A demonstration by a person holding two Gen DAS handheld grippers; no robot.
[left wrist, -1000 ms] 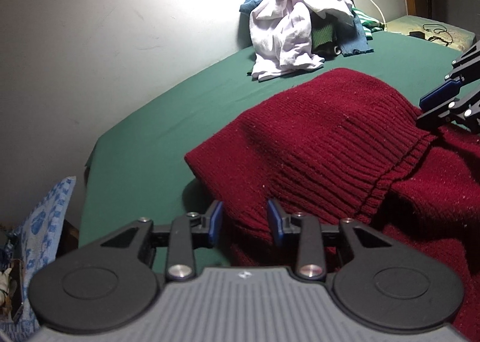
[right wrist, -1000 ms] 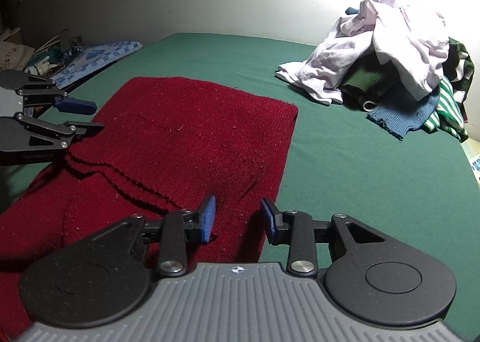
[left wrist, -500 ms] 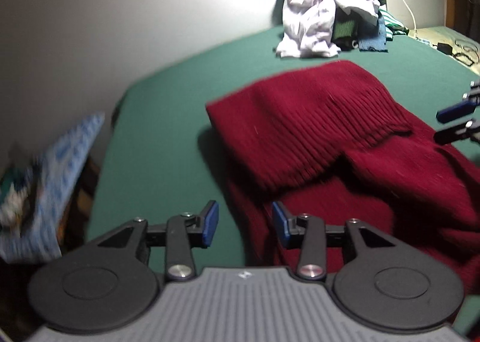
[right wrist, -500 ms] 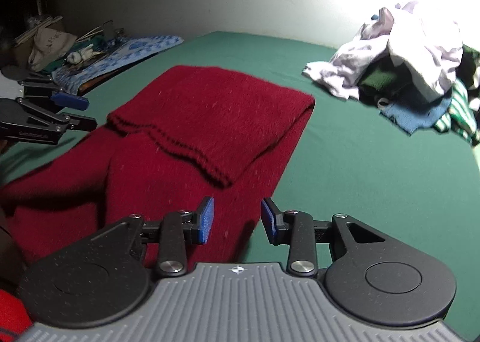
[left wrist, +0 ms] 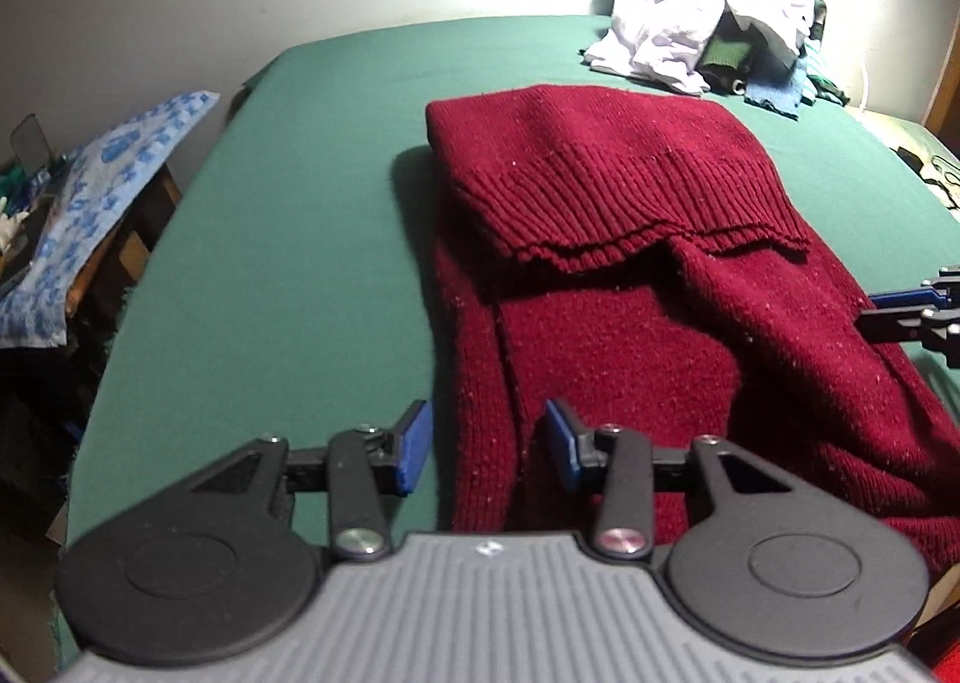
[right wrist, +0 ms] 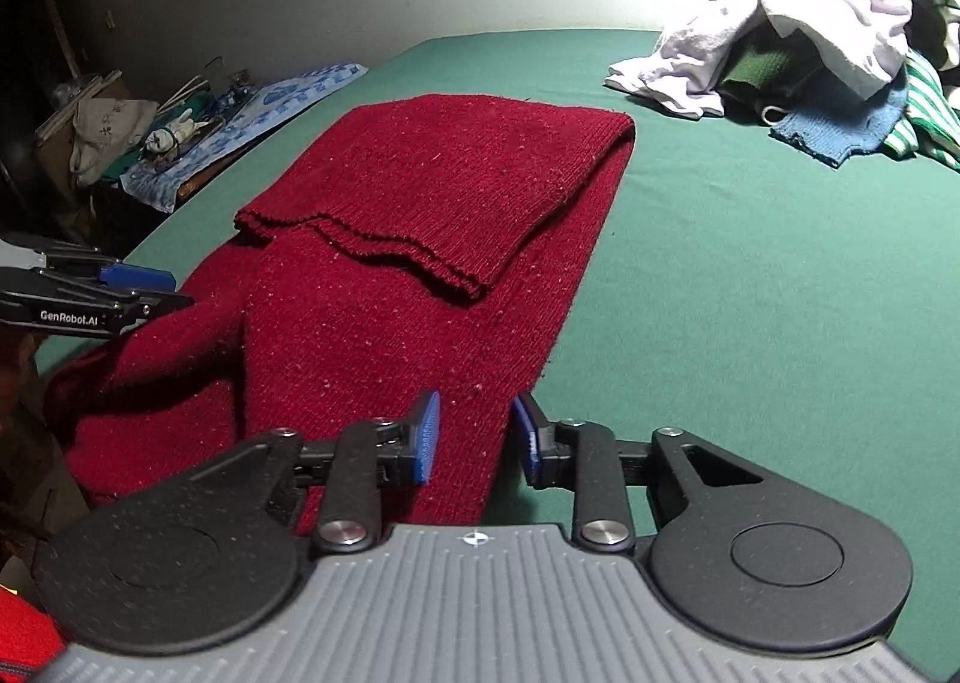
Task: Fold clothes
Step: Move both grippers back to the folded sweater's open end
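Observation:
A dark red knit sweater (left wrist: 630, 287) lies on the green table, its ribbed hem end folded back over the body; it also shows in the right wrist view (right wrist: 420, 239). My left gripper (left wrist: 486, 446) is open and empty, just above the sweater's near left edge. My right gripper (right wrist: 474, 434) is open and empty, over the sweater's near right edge. Each gripper appears at the side of the other's view: the right one (left wrist: 900, 308), the left one (right wrist: 138, 287).
A pile of unfolded clothes (left wrist: 714, 41), white, green and blue, lies at the far right of the green table (left wrist: 288, 239); it also shows in the right wrist view (right wrist: 804, 47). A blue-patterned cloth (left wrist: 90, 203) and clutter lie off the table's left edge.
Both grippers have pulled back toward the sweater's near end and stayed open. The folded-over hem end has stayed in place on the sweater.

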